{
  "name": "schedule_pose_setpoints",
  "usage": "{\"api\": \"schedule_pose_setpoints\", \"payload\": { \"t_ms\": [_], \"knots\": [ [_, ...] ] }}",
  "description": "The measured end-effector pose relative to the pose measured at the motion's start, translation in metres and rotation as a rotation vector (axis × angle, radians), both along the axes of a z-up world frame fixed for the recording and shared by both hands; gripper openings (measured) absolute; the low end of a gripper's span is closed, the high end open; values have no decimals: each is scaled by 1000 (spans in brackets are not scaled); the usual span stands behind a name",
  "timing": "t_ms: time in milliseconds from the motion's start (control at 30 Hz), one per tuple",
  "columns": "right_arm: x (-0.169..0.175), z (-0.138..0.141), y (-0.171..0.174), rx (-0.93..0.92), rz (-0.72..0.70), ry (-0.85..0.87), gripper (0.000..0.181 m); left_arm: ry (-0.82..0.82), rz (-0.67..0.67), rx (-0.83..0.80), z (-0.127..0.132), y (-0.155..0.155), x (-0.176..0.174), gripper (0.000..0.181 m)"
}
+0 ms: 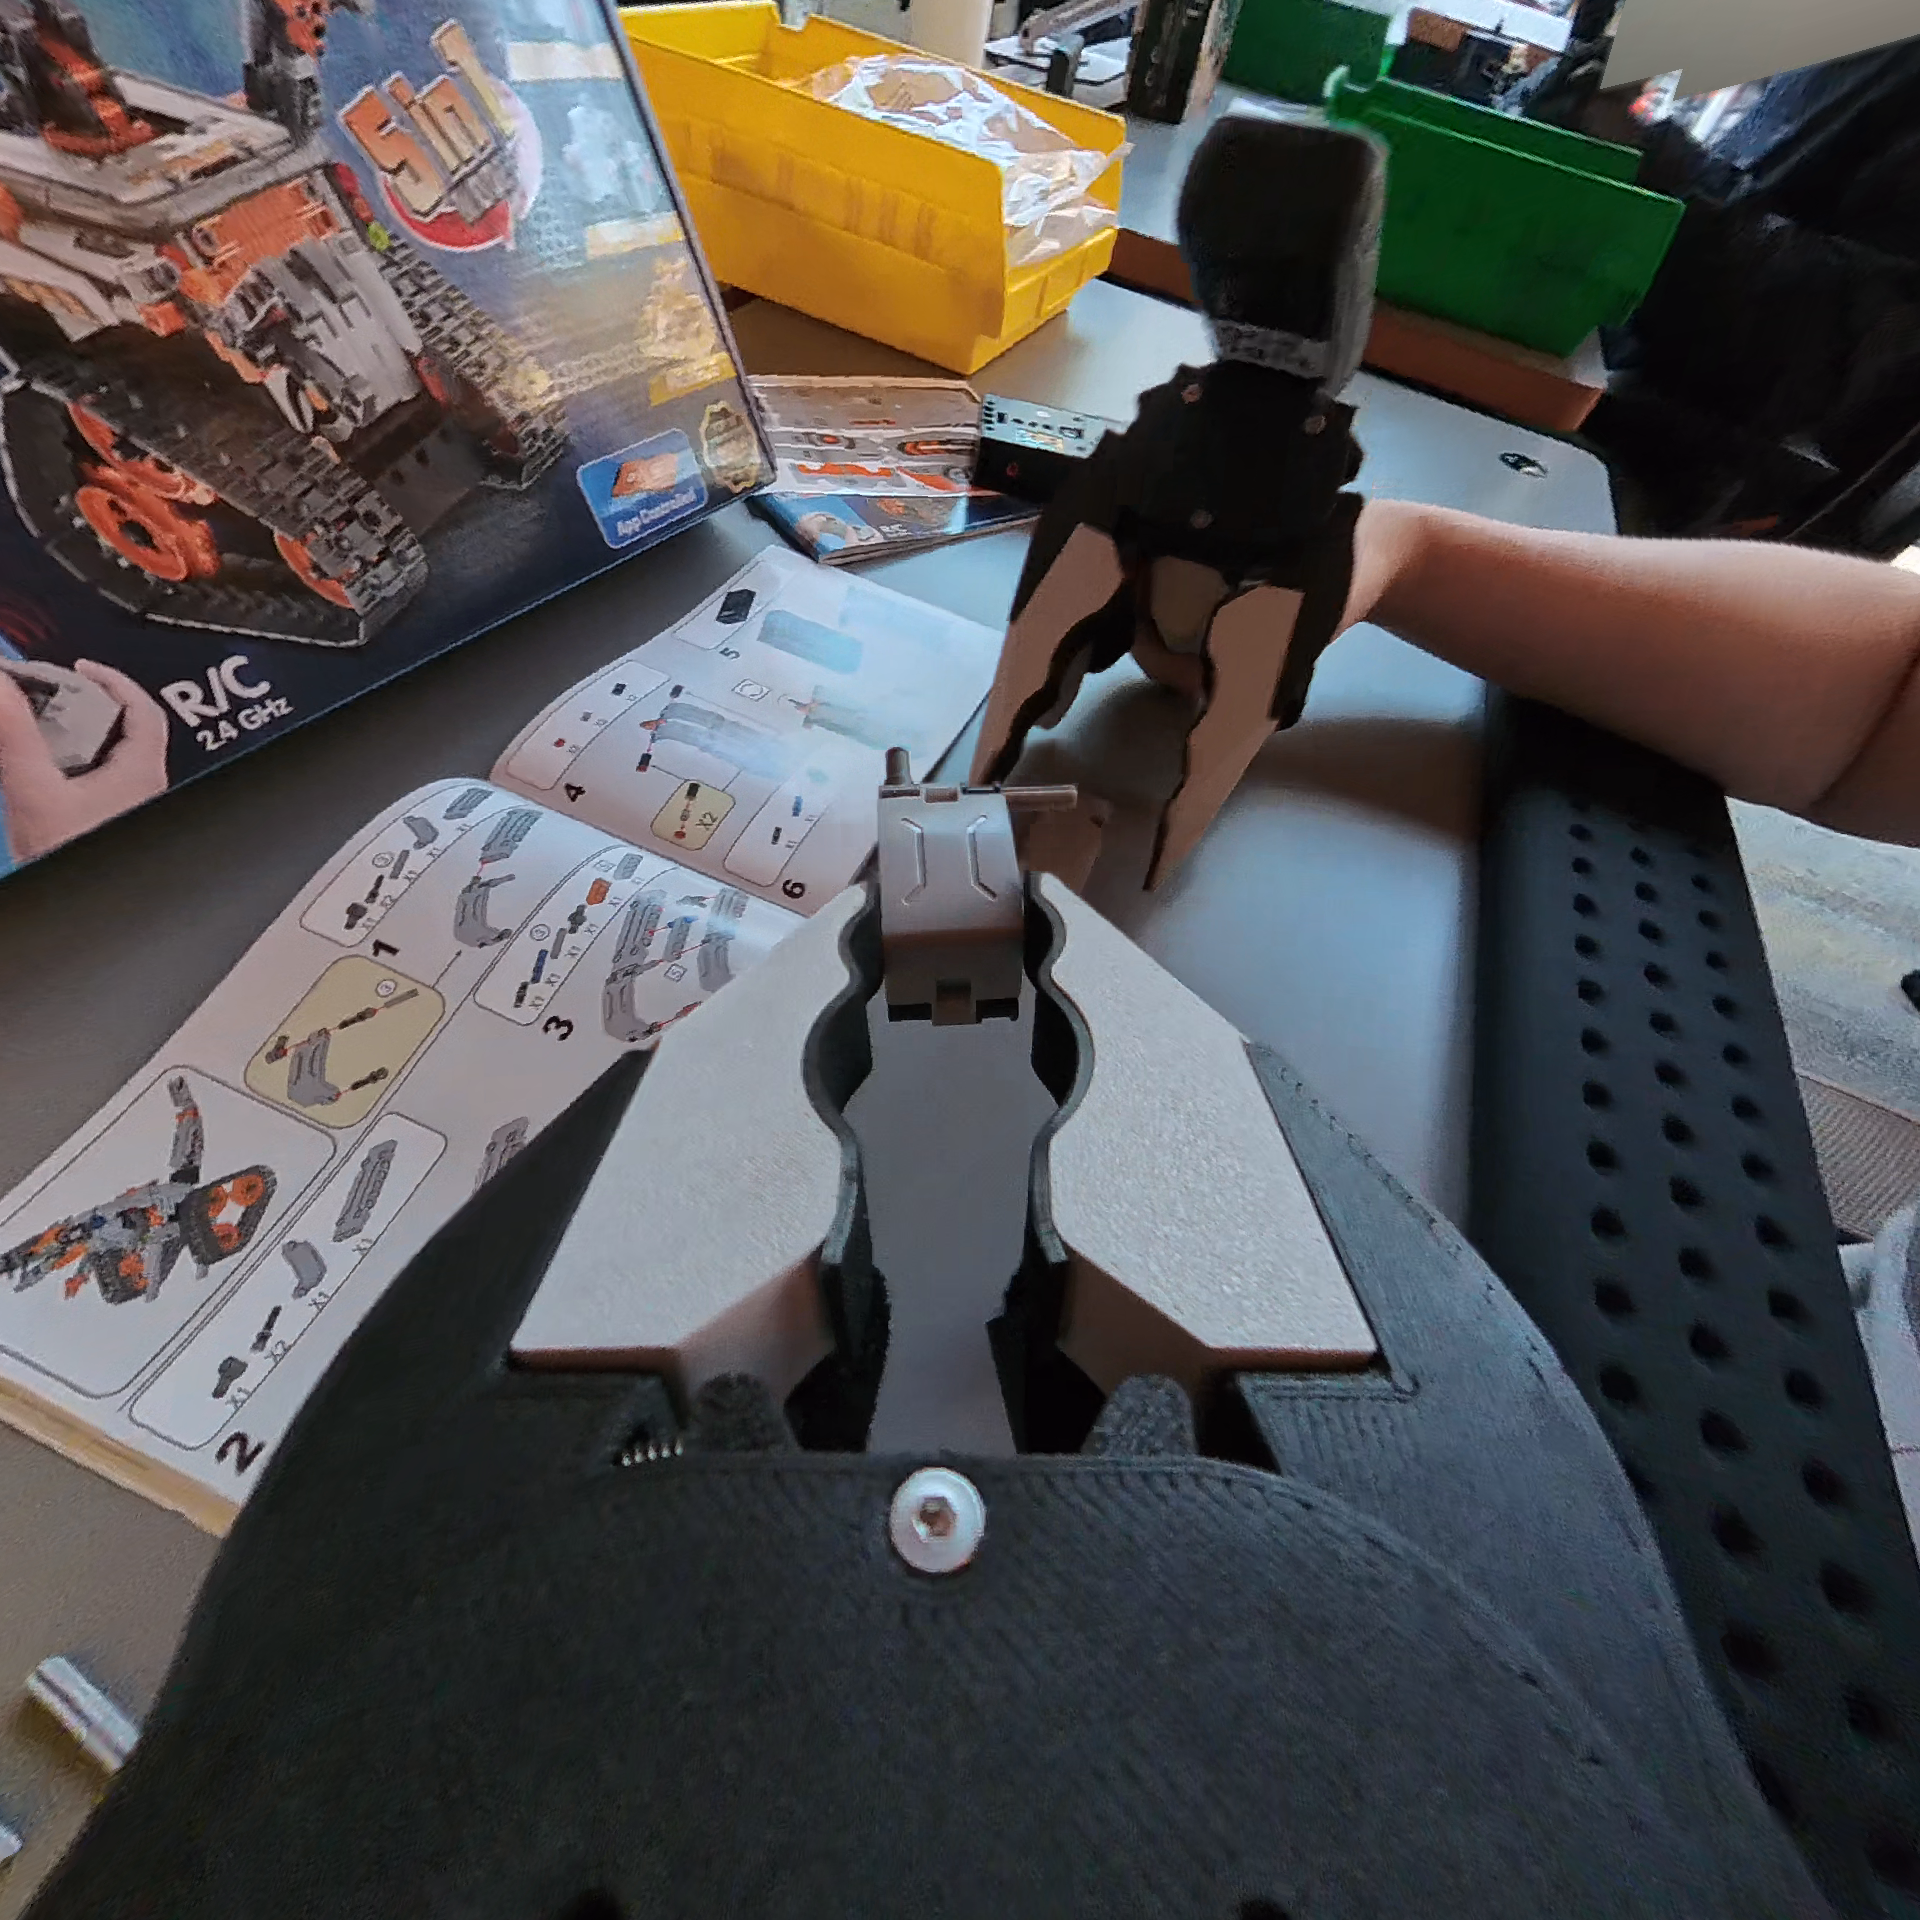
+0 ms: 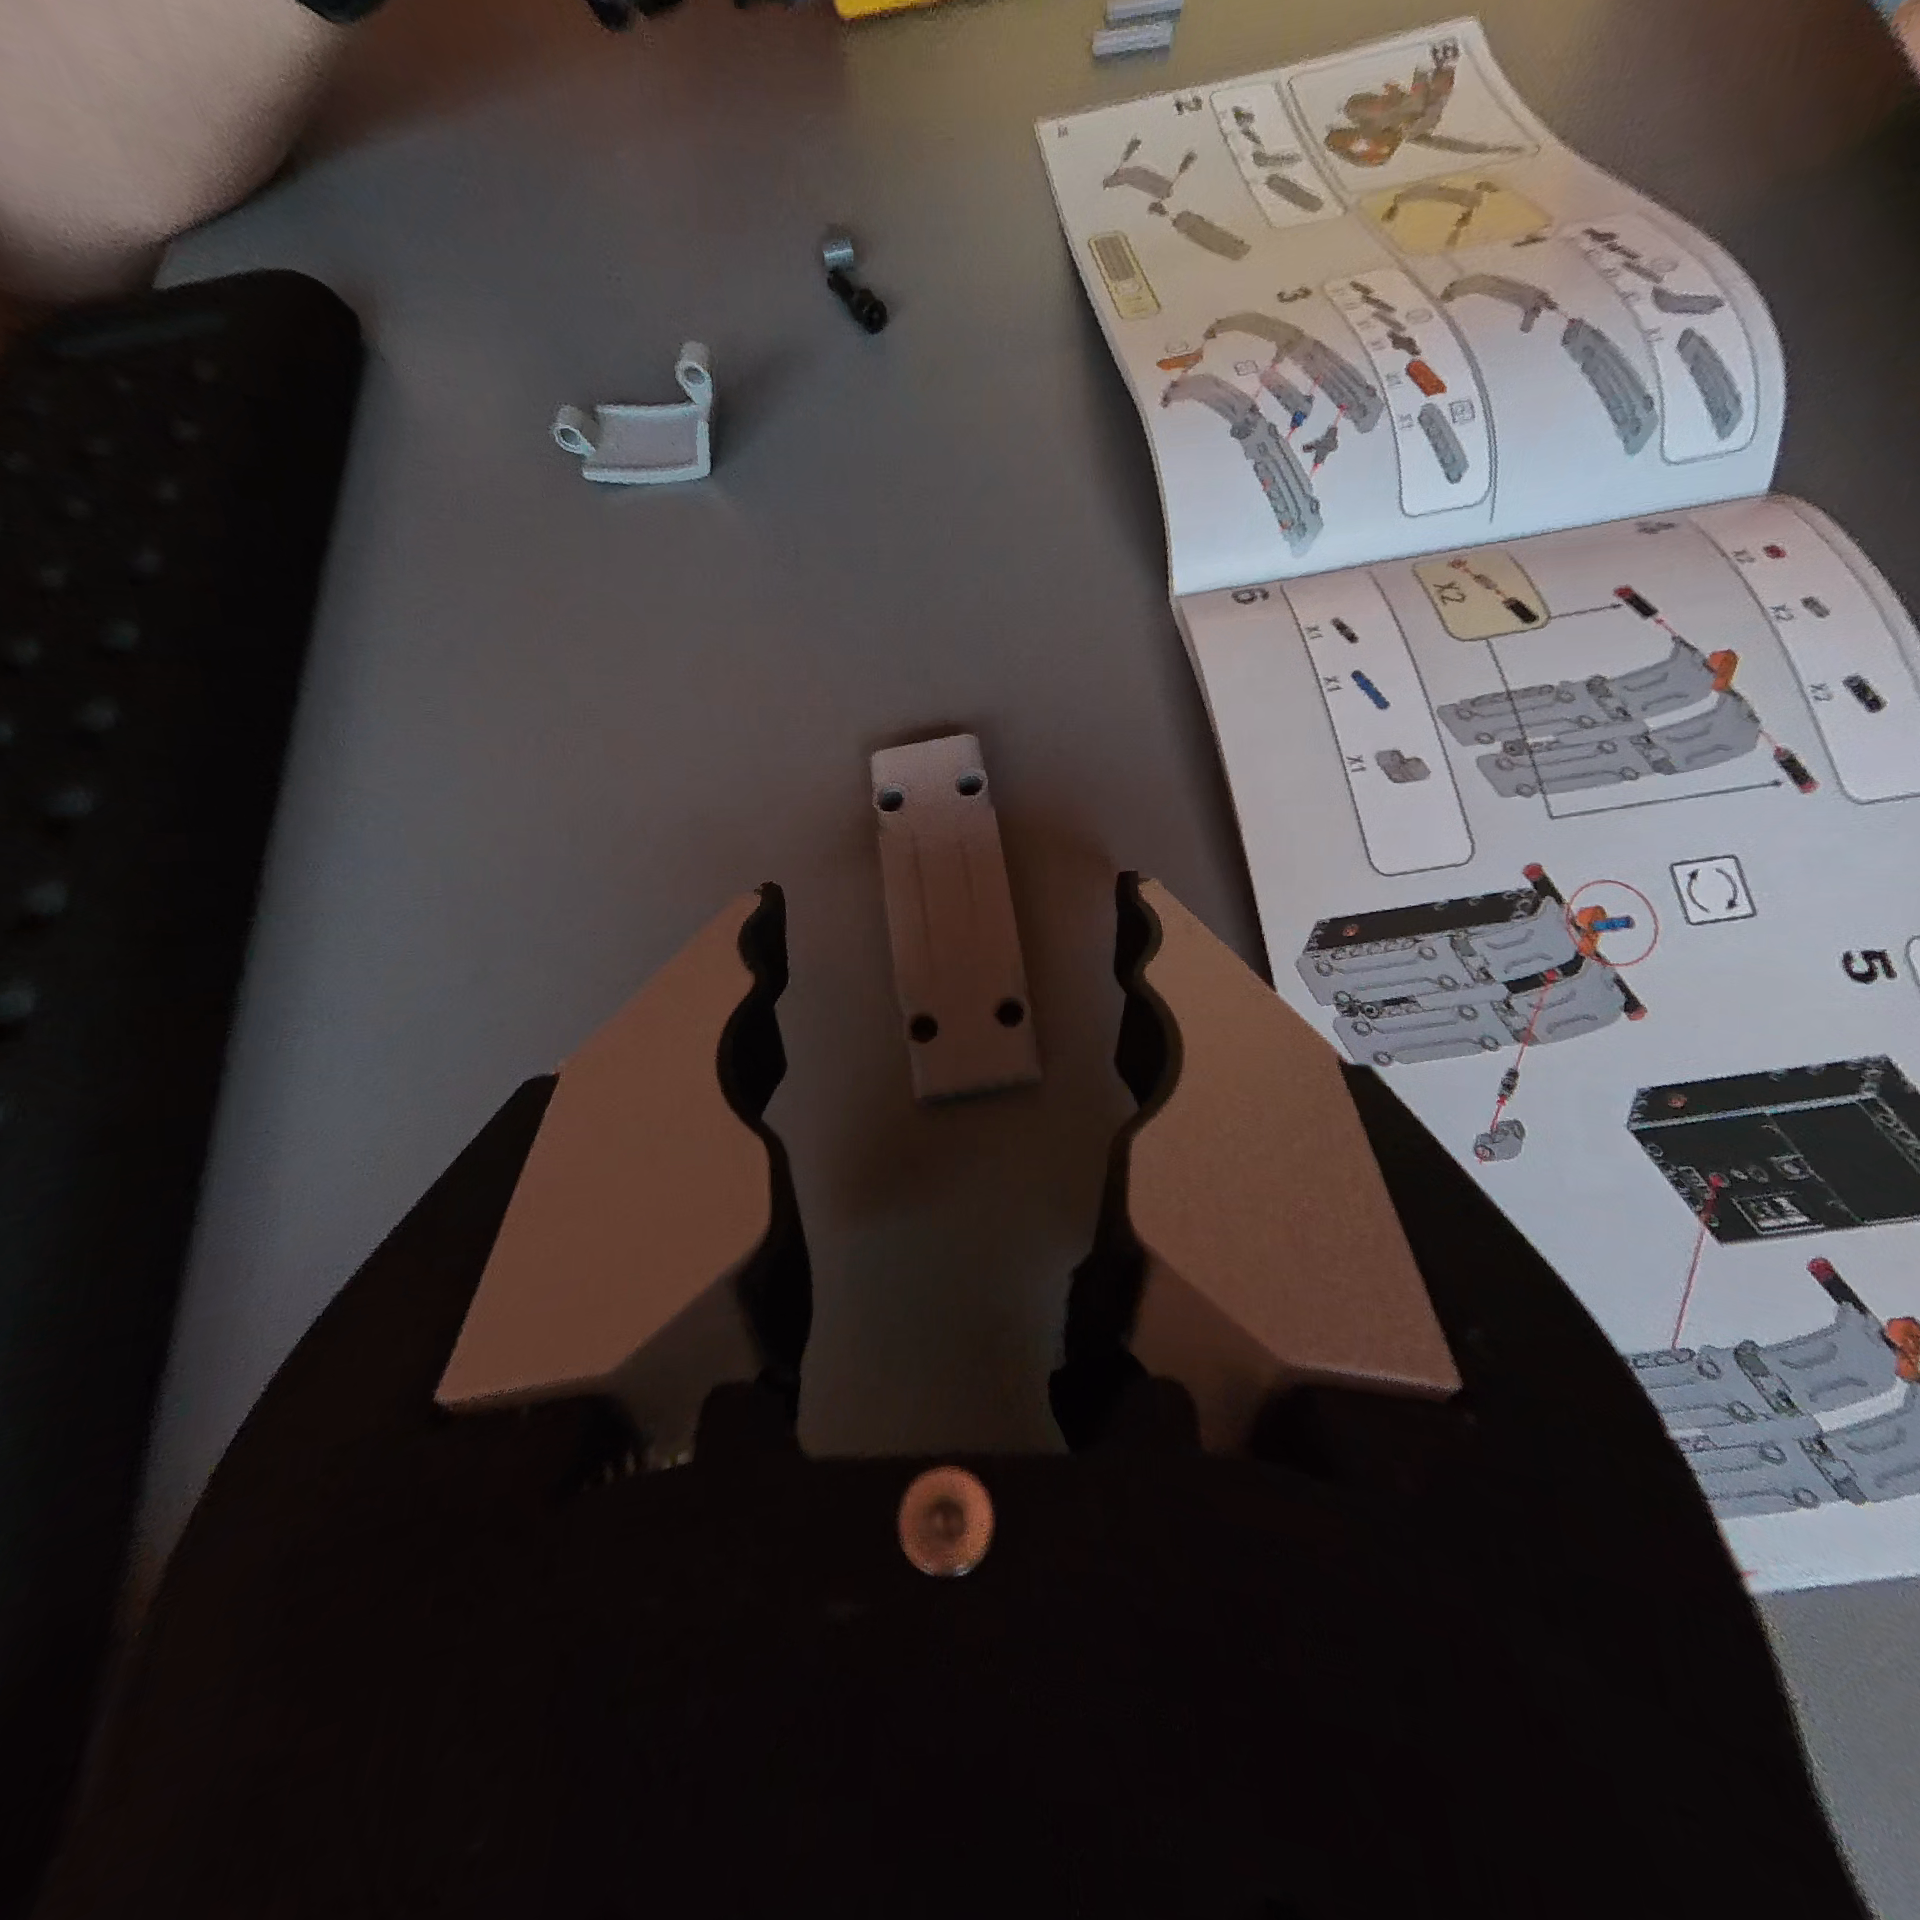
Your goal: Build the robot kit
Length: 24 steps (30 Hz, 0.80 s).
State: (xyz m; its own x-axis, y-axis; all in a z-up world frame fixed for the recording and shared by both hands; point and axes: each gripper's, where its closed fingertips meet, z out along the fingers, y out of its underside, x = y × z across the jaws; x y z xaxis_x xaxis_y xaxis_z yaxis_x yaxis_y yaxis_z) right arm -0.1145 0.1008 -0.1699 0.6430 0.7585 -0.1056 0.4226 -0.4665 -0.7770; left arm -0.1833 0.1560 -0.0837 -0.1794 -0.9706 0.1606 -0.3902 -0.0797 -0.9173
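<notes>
The left gripper has its jaws closed on a grey curved panel piece, pegs jutting from its far end. The right gripper has its jaws spread wide around a second grey panel, lying flat on the worktop with paired holes at both ends, touching neither finger. At the worktop's far edge stand a printed box and a yellow bin holding crumpled clear bags. An open instruction booklet lies beside the panel, a small grey bracket farther off.
</notes>
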Motion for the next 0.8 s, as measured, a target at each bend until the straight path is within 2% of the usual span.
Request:
{"api": "schedule_pose_setpoints", "payload": {
  "t_ms": [167, 267, 433, 467, 567, 600, 633, 667, 733, 767, 800],
  "knots": [
    [4, -6, 8, 10, -56, -72, 50, -23, -87, -47, 5, -13, -2, 25],
    [4, -7, 11, 40, -73, -90, 48, -60, -96, -77, 9, -13, 0, 25],
    [4, -7, 11, 9, -80, -91, 47, -7, -110, 6, -7, -11, 0, 25],
    [5, -7, 11, 10, -81, -110, 25, -4, -114, 5, -8, -13, 1, 25],
    [9, -3, 18, 73, -102, -223, 24, -40, -148, -50, -1, -21, 2, 25],
    [15, 12, 26, 190, -128, -284, 24, -51, -160, -65, 1, -22, 1, 25],
    [15, 46, 34, 357, -162, -274, 24, -64, -167, -72, 4, -23, 1, 25],
    [14, 93, 37, 513, -217, -191, 24, -81, -172, -70, 8, -23, 0, 25],
    [17, 197, 24, 787, -327, 101, 24, -122, -176, -41, 14, -21, -3, 25],
    [18, 241, 9, 921, -334, 259, 24, -136, -173, -15, 15, -20, -4, 25],
    [19, 269, -3, 1006, -325, 363, 24, -142, -173, 11, 14, -19, -4, 25]
  ]
}}
